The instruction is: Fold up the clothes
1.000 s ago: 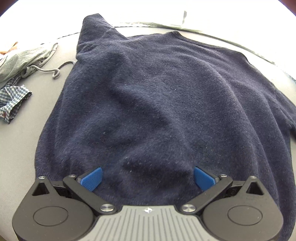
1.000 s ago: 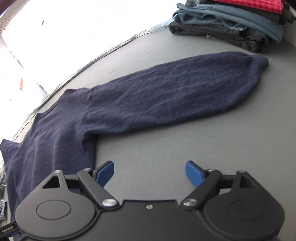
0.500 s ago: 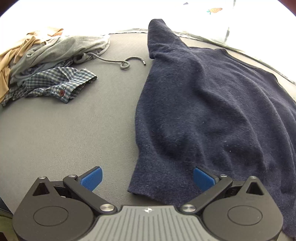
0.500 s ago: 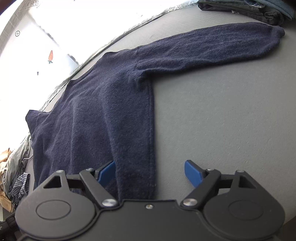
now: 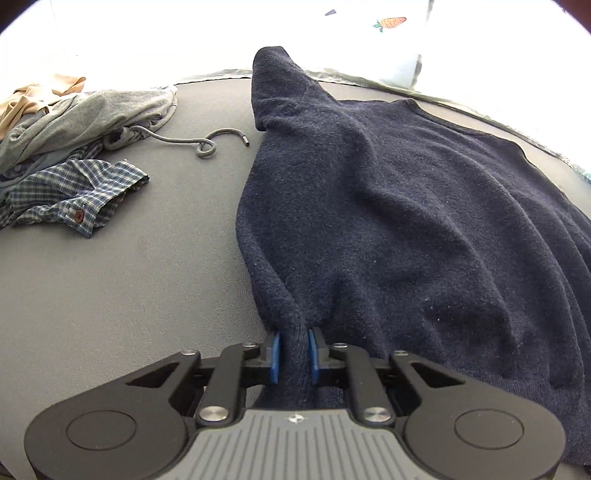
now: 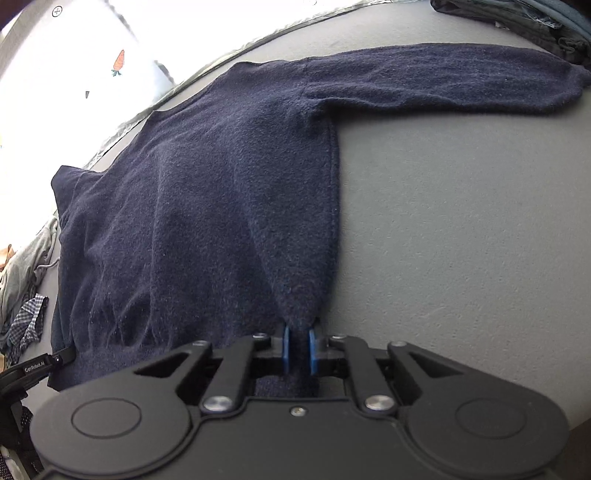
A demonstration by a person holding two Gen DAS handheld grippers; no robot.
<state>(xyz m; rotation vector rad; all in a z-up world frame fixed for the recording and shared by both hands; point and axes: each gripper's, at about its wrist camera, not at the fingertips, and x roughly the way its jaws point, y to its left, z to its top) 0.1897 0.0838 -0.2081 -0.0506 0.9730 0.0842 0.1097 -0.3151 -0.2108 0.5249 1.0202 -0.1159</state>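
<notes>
A dark navy sweater (image 5: 406,203) lies spread flat on the grey table (image 5: 110,295). In the left wrist view one sleeve runs away toward the far edge. My left gripper (image 5: 294,339) is shut on the near left corner of its hem, and fabric bunches between the blue pads. In the right wrist view the sweater (image 6: 207,192) has its other sleeve (image 6: 461,85) stretched out to the right. My right gripper (image 6: 298,336) has its jaws closing on the near right hem corner, with the pads pressing the cloth.
An unfolded pile sits at the far left: a grey garment (image 5: 85,110), a plaid shirt (image 5: 74,188), a beige cloth (image 5: 33,99) and a grey drawstring (image 5: 199,142). Folded dark trousers (image 6: 517,18) are stacked at the far right. Bare table (image 6: 461,221) lies right of the sweater.
Both grippers went from wide open to closed on the sweater's hem corners. The left one slid left to the hem's left corner, and the right one came in from the bare table onto the right corner.
</notes>
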